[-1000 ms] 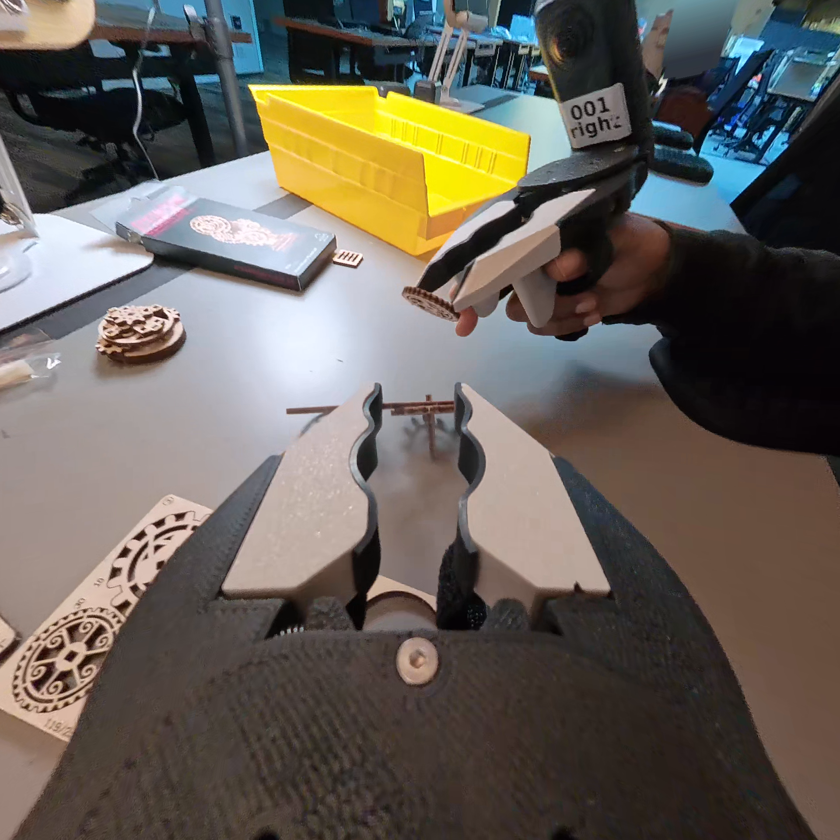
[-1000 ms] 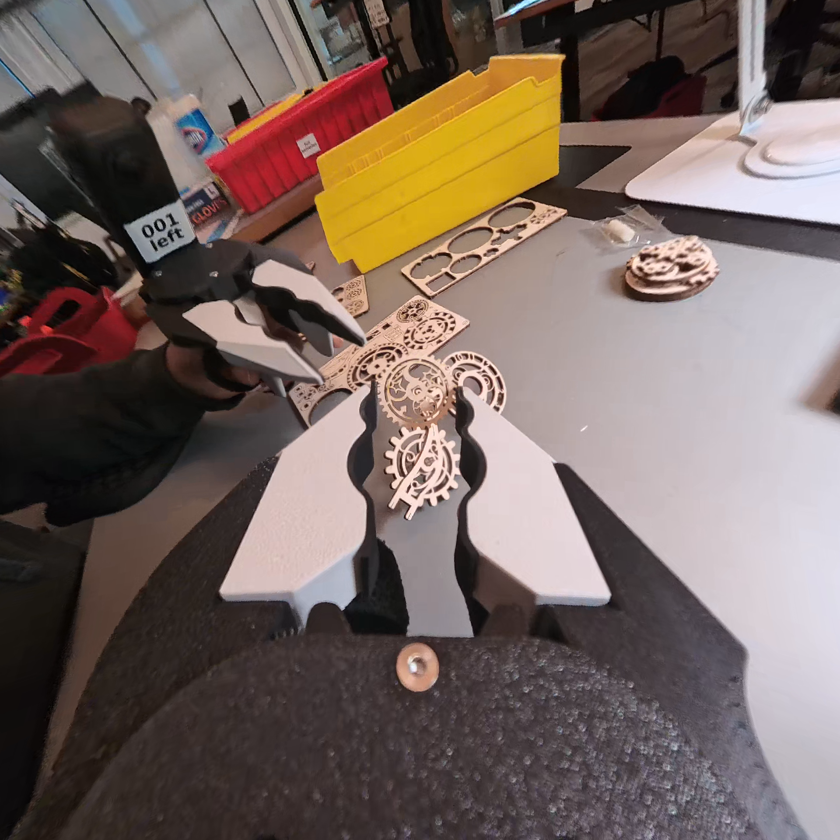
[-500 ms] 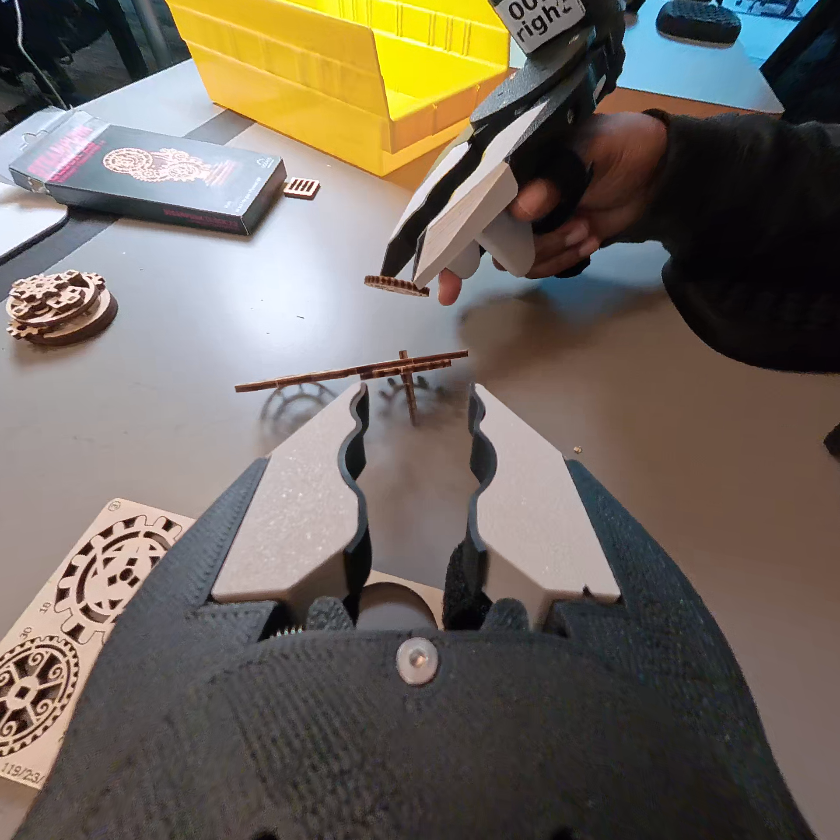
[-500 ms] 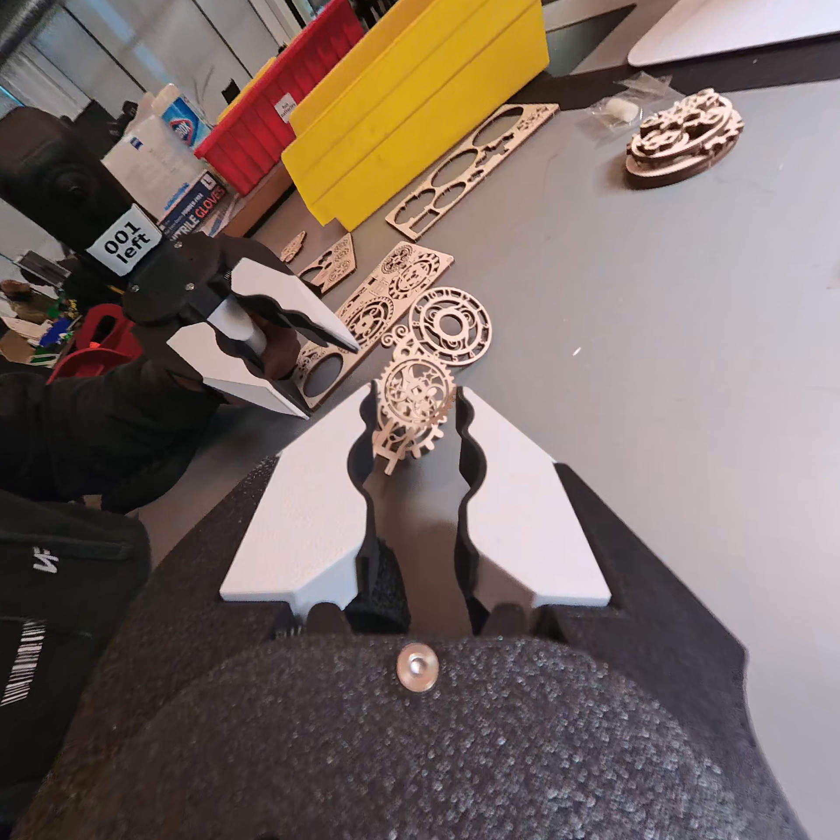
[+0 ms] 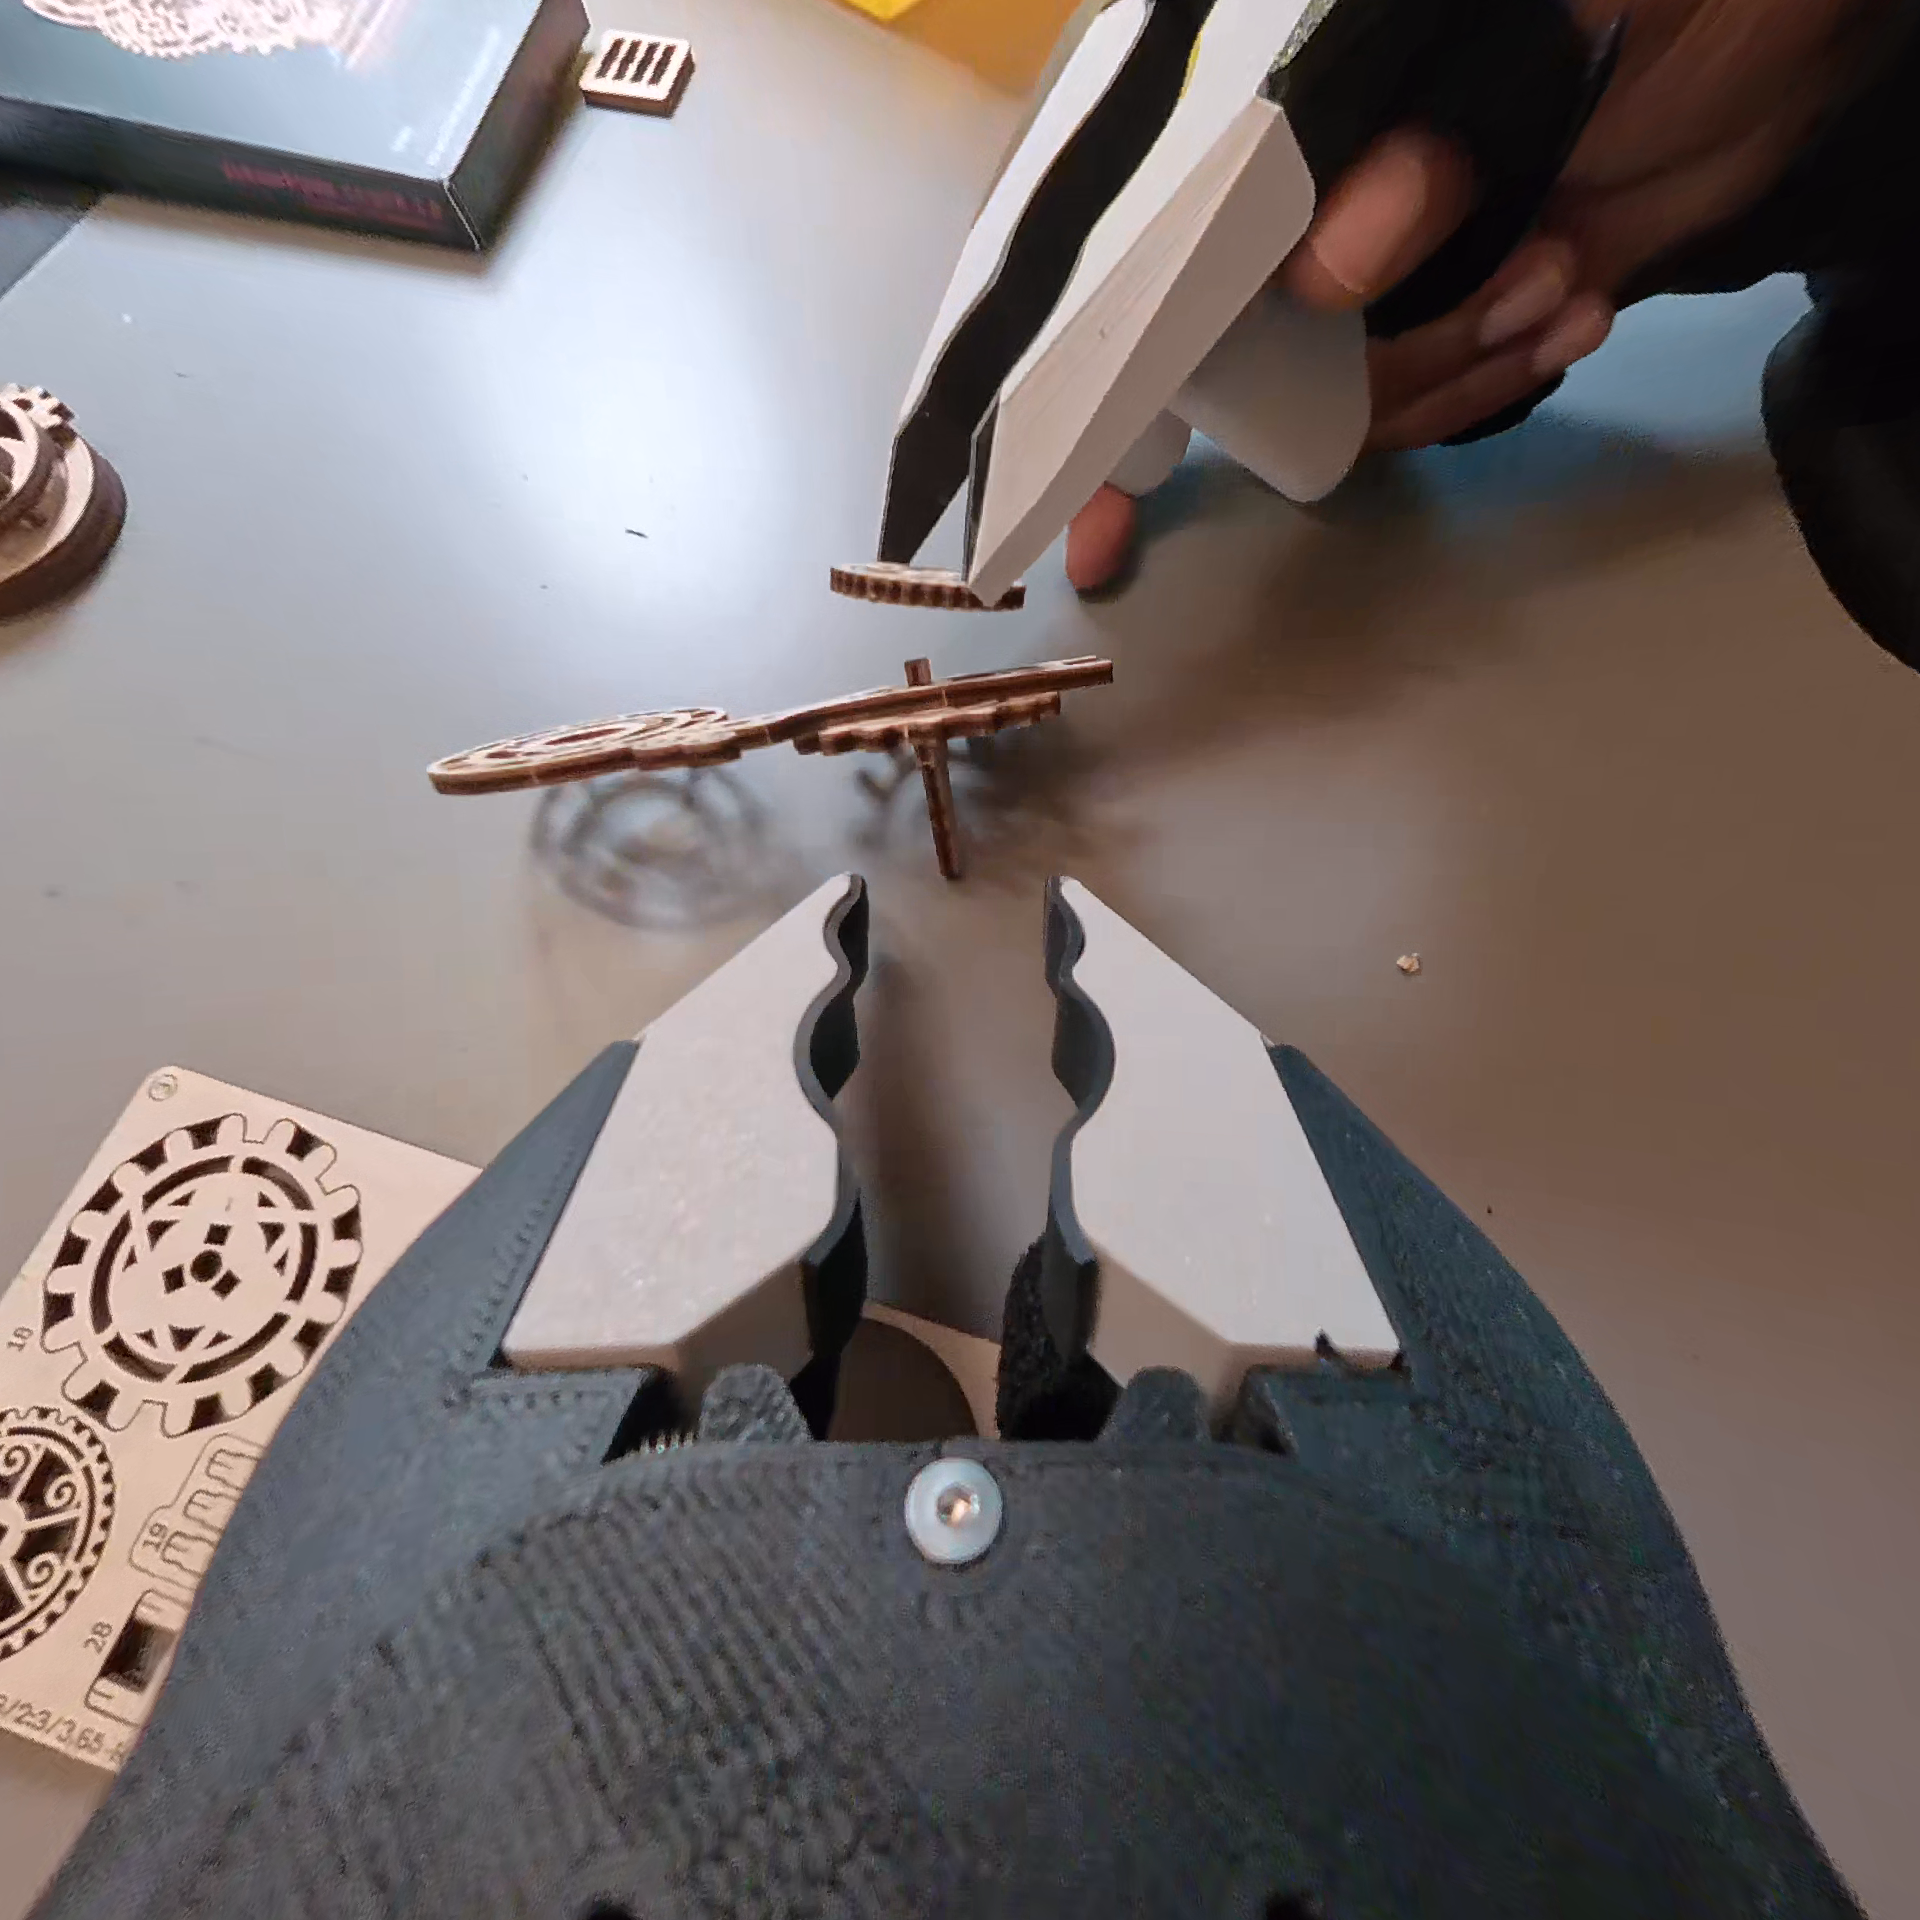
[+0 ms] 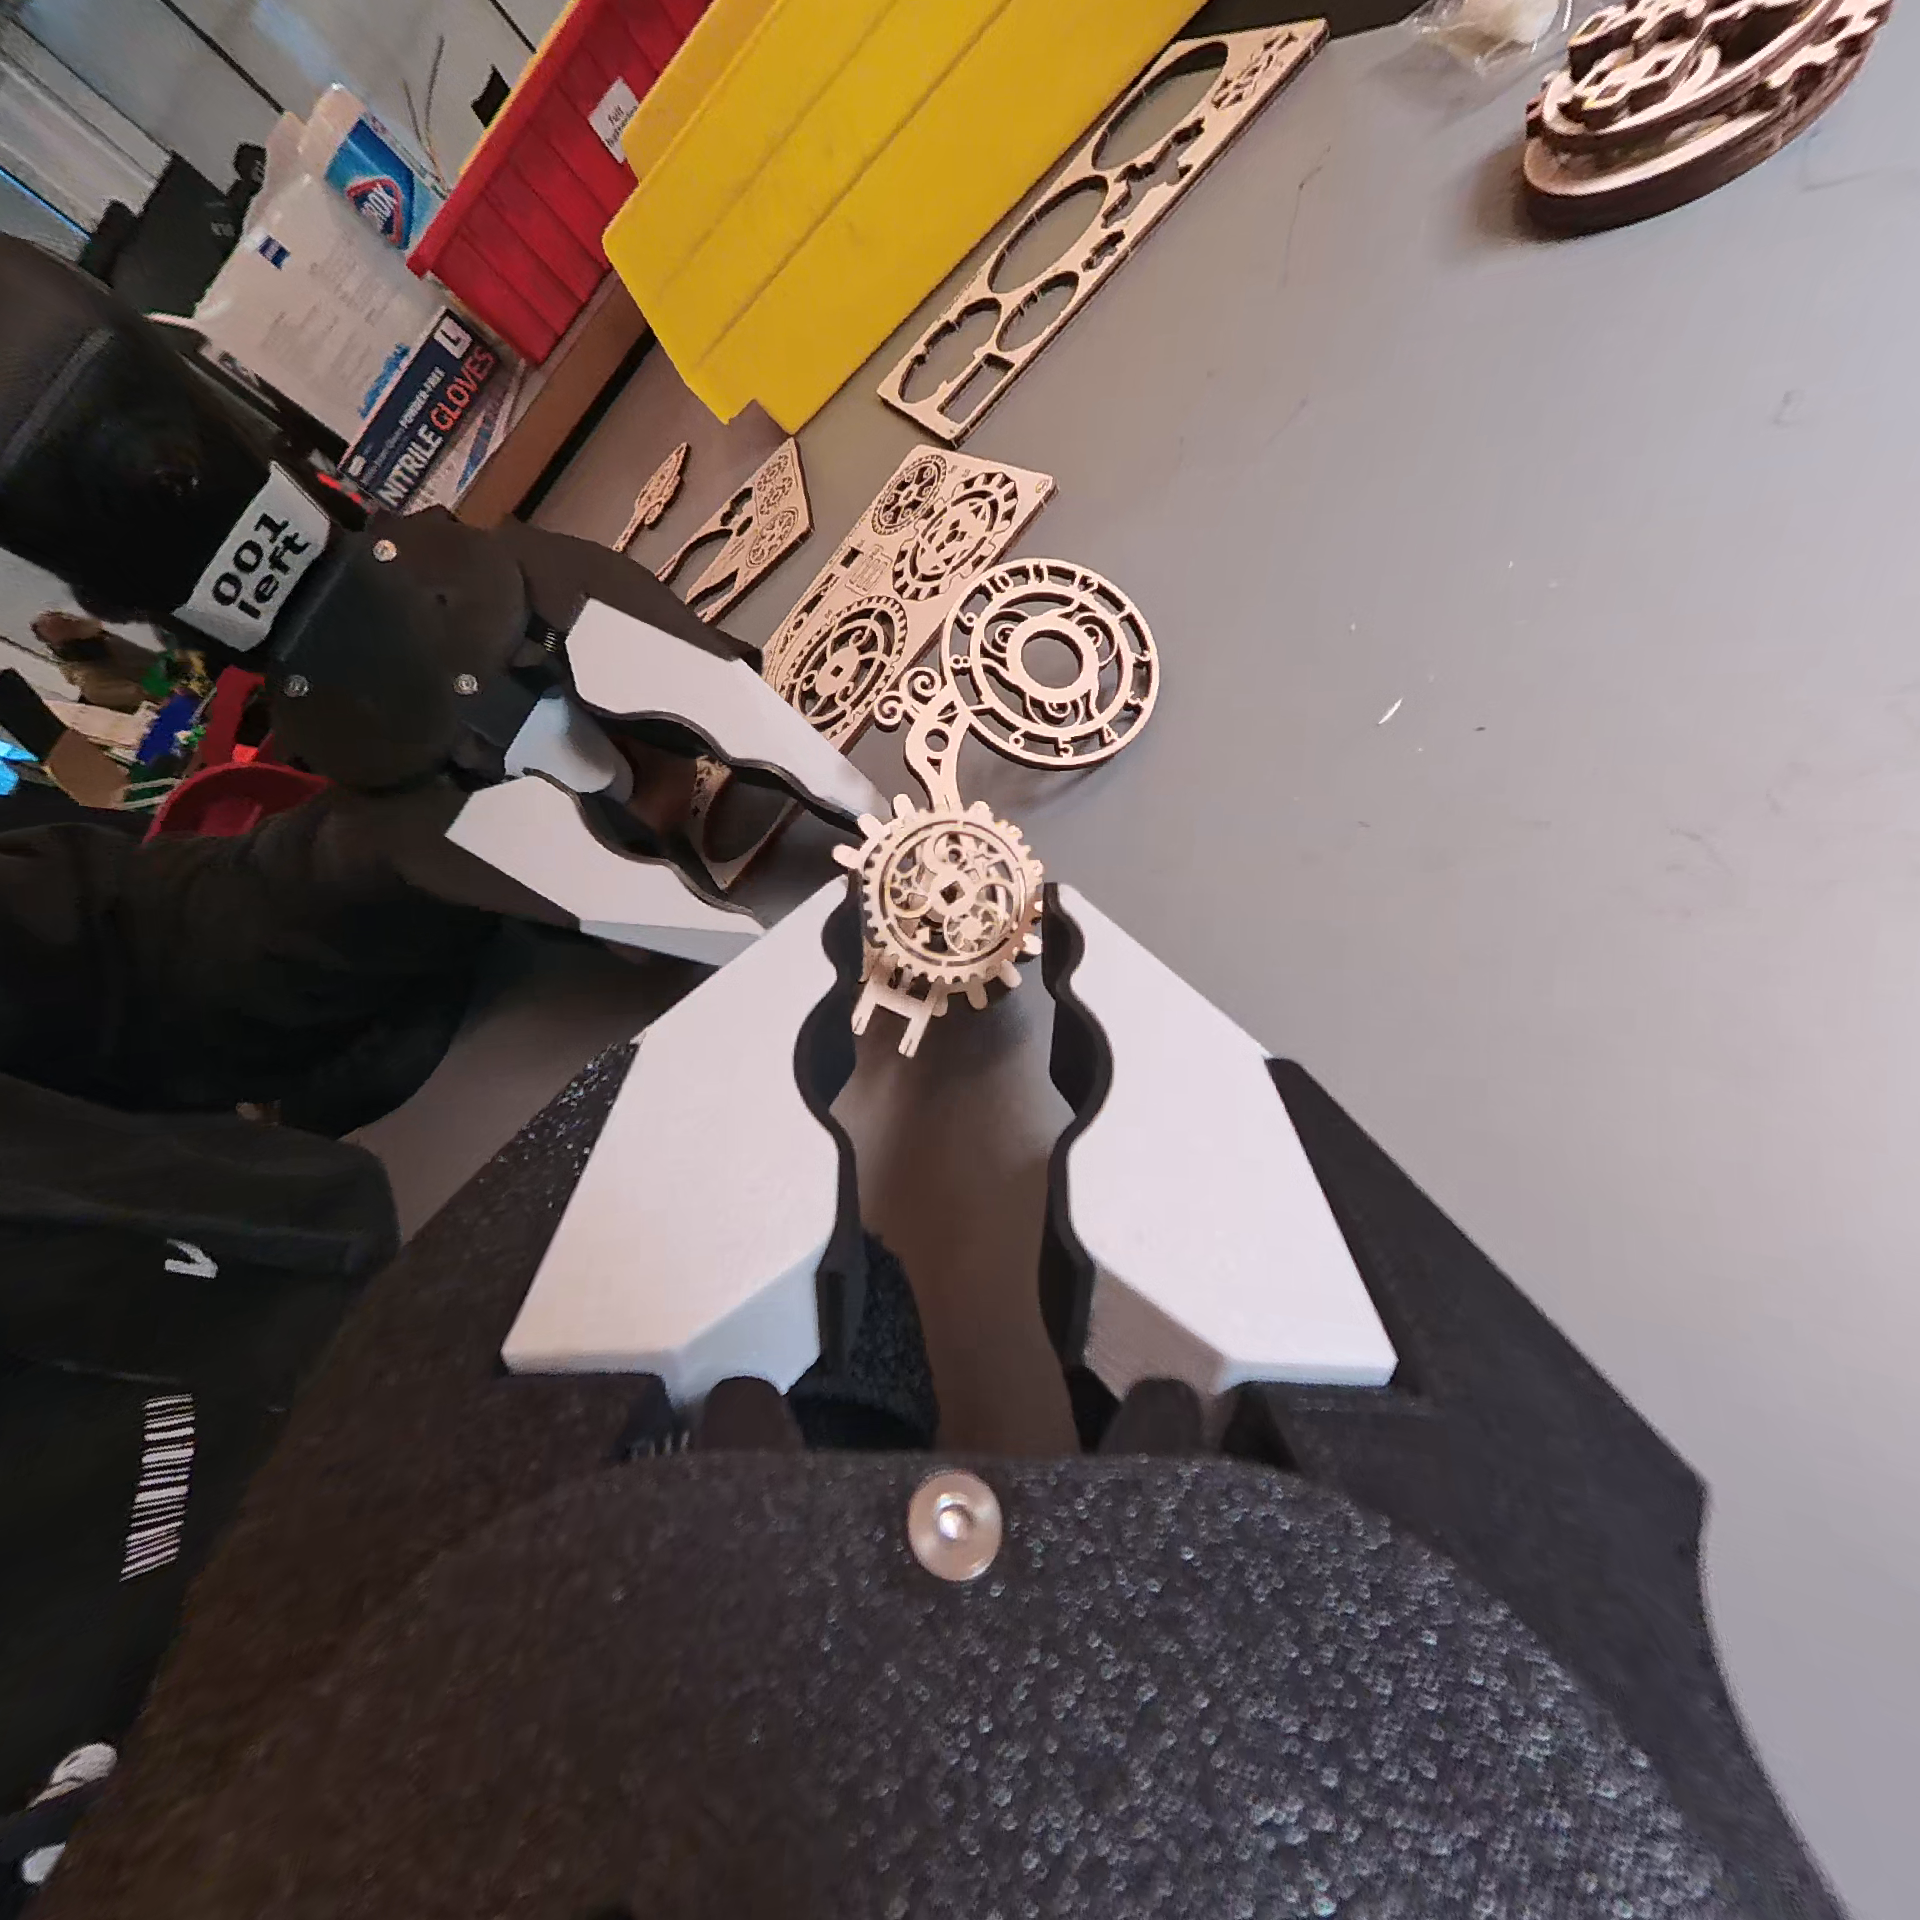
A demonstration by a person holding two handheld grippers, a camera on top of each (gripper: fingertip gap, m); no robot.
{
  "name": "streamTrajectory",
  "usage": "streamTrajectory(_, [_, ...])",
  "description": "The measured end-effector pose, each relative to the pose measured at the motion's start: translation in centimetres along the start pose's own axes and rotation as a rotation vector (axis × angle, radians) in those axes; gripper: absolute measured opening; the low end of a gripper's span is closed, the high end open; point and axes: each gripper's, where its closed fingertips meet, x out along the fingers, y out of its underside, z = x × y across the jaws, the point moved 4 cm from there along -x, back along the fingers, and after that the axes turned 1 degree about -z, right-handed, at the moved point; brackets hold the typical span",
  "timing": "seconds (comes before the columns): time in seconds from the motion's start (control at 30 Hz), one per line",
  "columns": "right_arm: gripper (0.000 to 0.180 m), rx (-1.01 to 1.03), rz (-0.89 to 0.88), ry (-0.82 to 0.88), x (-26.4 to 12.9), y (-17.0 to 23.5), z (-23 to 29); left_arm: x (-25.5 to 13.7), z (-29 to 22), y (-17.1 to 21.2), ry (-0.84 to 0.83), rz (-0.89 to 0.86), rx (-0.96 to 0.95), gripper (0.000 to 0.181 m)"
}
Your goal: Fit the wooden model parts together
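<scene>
Wooden gear (image 6: 954,902) in right claw (image 6: 951,914).

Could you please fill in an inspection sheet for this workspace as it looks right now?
Surface: grey table, with a small wood crumb on it.
Job's things: small wooden gear held just above the peg of the wooden assembly, which stands on the table; not yet seated.
Clutter: cut-out part sheets, a finished round gear model, a dark box, a small slotted wooden piece.
Grippers: right gripper shut on the small wooden gear; left gripper open, empty, just short of the assembly.
Cables: nothing seen.
Surroundings: yellow bin, red bin, boxes beyond the table edge.
</scene>
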Motion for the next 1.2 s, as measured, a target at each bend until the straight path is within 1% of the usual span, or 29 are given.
streamTrajectory(0.03, [0.032,0.012,0.001,-0.009,0.1,0.0,0.0,0.2,0.0,0.0,0.001,0.010,-0.007,0.032])
streamTrajectory(0.4, [0.032,0.084,0.030,-0.030,0.6,-0.2,-0.2,2.1,0.4,-1.1,0.065,0.041,-0.111,0.018])
streamTrajectory(0.47, [0.031,0.079,0.036,-0.027,0.6,-0.1,-0.2,2.3,0.4,-1.2,0.069,0.039,-0.115,0.012])
streamTrajectory(0.53, [0.031,0.073,0.049,-0.032,0.7,0.1,0.0,2.5,0.4,-1.2,0.066,0.040,-0.112,0.002])
streamTrajectory(0.57, [0.031,0.070,0.056,-0.039,0.8,0.2,0.2,2.5,0.4,-1.3,0.064,0.038,-0.104,0.002])
streamTrajectory(0.87, [0.031,0.089,0.033,-0.070,0.6,0.2,0.4,2.0,0.2,-1.5,0.017,-0.019,-0.015,0.001])
streamTrajectory(1.07, [0.032,0.090,0.011,-0.079,0.2,-0.1,0.4,1.5,0.4,-2.0,0.026,-0.077,-0.029,0.000])
streamTrajectory(1.2, [0.031,0.126,-0.021,-0.138,0.1,-0.3,0.7,1.1,0.3,-2.4,0.036,-0.122,-0.024,0.001])
